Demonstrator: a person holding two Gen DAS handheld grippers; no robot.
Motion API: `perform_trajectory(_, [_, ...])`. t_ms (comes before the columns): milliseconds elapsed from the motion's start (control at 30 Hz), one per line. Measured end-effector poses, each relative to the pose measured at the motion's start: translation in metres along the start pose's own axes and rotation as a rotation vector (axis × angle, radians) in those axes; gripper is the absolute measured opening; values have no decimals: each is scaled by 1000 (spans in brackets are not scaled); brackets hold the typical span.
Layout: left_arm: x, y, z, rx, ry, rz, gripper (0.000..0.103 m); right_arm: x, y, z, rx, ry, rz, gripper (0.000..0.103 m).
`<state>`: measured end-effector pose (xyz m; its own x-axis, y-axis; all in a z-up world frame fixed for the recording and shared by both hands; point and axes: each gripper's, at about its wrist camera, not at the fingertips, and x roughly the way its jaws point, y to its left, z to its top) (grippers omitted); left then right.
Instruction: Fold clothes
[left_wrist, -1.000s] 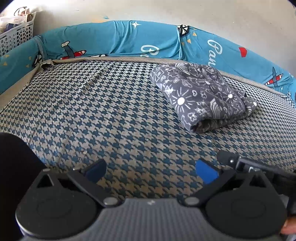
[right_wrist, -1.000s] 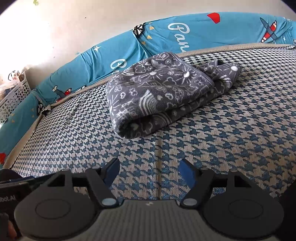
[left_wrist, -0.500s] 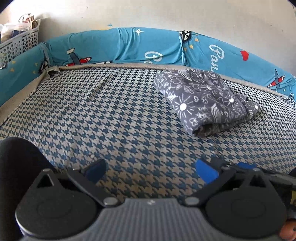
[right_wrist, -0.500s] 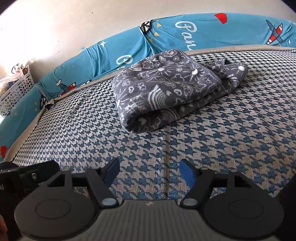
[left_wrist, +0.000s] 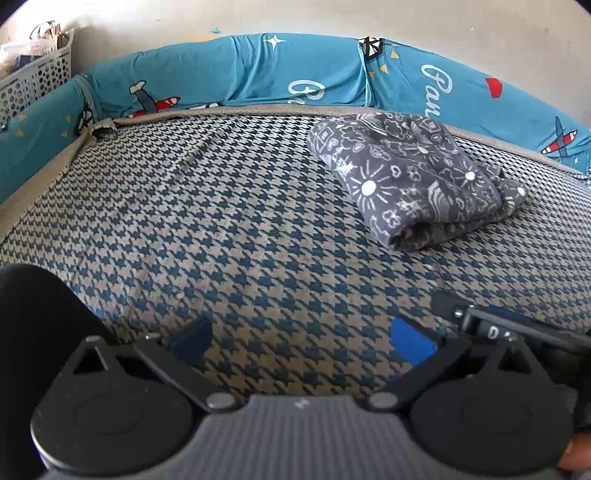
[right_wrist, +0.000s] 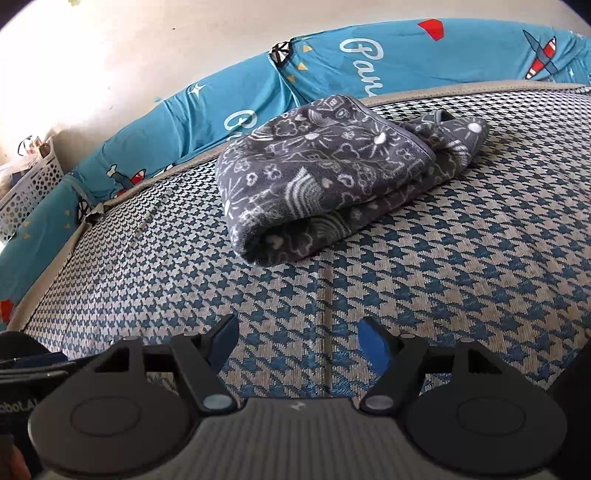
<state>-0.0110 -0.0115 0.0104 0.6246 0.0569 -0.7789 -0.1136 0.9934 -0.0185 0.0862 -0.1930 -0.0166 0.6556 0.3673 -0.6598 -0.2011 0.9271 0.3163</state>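
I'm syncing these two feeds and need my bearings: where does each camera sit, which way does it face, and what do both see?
Left wrist: on the left gripper, low over the mat, facing the bumper; its open fingers show, the right gripper at the right edge.
Right wrist: on the right gripper, facing the same way, closer to the garment; open fingers show.
Shared: folded garment, mat, bumper, basket.

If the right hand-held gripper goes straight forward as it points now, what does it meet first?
Probably the folded grey garment: it lies ahead of the open right hand-held gripper, slightly left of centre, with only bare houndstooth mat between. Depth is unclear, so it might touch the mat first.
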Motion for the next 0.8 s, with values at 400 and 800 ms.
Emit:
perform_trajectory(400, [6, 2, 0, 4, 8, 16, 103, 10, -4, 1, 41, 18, 1, 71])
perform_trajectory(800, [-6, 4, 1, 6, -24, 13, 103, 8, -1, -1, 8, 0, -15, 71])
